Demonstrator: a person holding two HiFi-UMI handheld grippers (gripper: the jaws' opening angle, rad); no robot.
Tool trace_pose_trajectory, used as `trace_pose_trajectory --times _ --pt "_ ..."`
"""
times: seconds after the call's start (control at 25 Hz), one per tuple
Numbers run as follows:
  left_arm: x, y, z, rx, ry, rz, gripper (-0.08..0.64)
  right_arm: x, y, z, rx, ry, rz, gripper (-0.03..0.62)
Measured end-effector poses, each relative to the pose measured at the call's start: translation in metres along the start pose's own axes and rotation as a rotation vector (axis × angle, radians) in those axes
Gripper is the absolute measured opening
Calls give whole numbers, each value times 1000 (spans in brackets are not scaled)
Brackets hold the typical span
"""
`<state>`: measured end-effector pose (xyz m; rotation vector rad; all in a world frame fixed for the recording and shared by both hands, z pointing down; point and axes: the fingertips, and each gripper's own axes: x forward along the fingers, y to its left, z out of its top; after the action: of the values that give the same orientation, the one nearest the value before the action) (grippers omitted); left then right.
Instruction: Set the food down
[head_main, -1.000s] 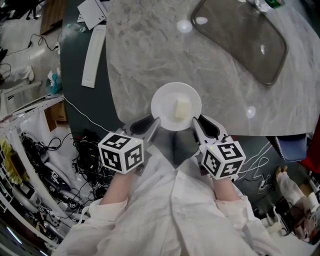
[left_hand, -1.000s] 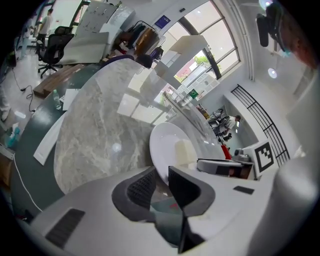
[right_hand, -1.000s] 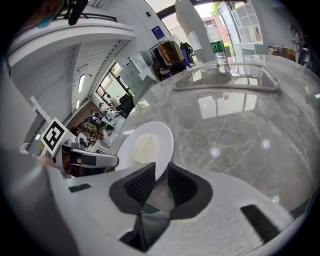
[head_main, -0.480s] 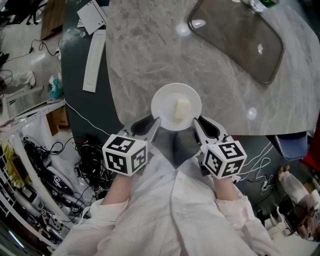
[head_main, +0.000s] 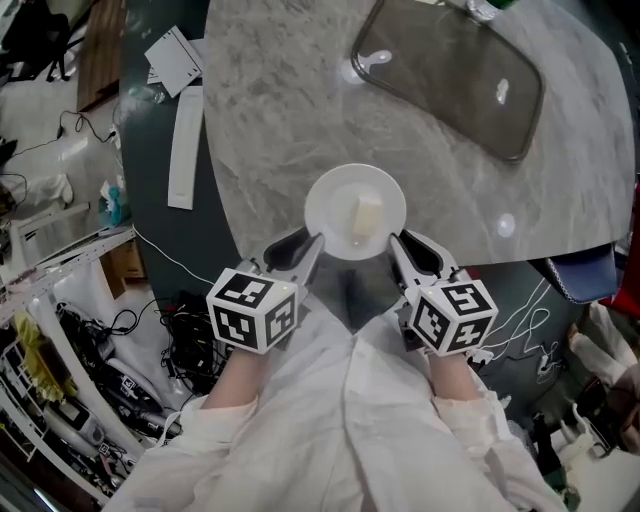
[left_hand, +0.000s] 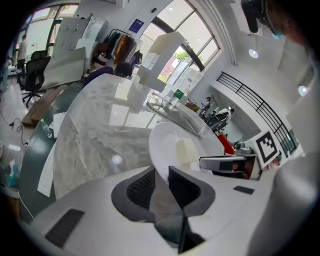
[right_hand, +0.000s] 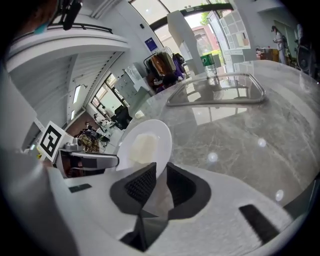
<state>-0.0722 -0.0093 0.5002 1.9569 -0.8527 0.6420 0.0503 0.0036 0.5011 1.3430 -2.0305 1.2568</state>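
Round white ceramic plate (head_main: 340, 200), pale food block (head_main: 366, 215) aboard: opposite rims pinched between your left fingers (head_main: 292, 250) and right fingers (head_main: 414, 252), the right just closed tighter. Risk: uneven lowering tips it and the block slides off.

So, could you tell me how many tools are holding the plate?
2: the left tool grips the plate at its left rim; the right tool grips the right rim, its jaws having just closed further on it.

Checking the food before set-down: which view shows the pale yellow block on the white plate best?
The head view: it looks straight down on the pale yellow block of food, whole, on the white round plate. Both gripper views catch it obliquely and washed out.
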Motion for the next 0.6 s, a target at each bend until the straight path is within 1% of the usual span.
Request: trace_pose_trajectory --times 0.12,0.28,0.44,0.6 --pt "1 -2 13 41 0 -33 87 -2 -1 9 39 -42 -19 54" --pt "-5 -9 25 107 4 -73 87 -13 4 16 65 -96 -52 54" --pt "-1 -20 36 158 9 -102 87 -25 -1 19 63 -125 -85 54" --pt "7 -32 45 184 11 -118 87 -34 -11 28 64 -151 -102 54"
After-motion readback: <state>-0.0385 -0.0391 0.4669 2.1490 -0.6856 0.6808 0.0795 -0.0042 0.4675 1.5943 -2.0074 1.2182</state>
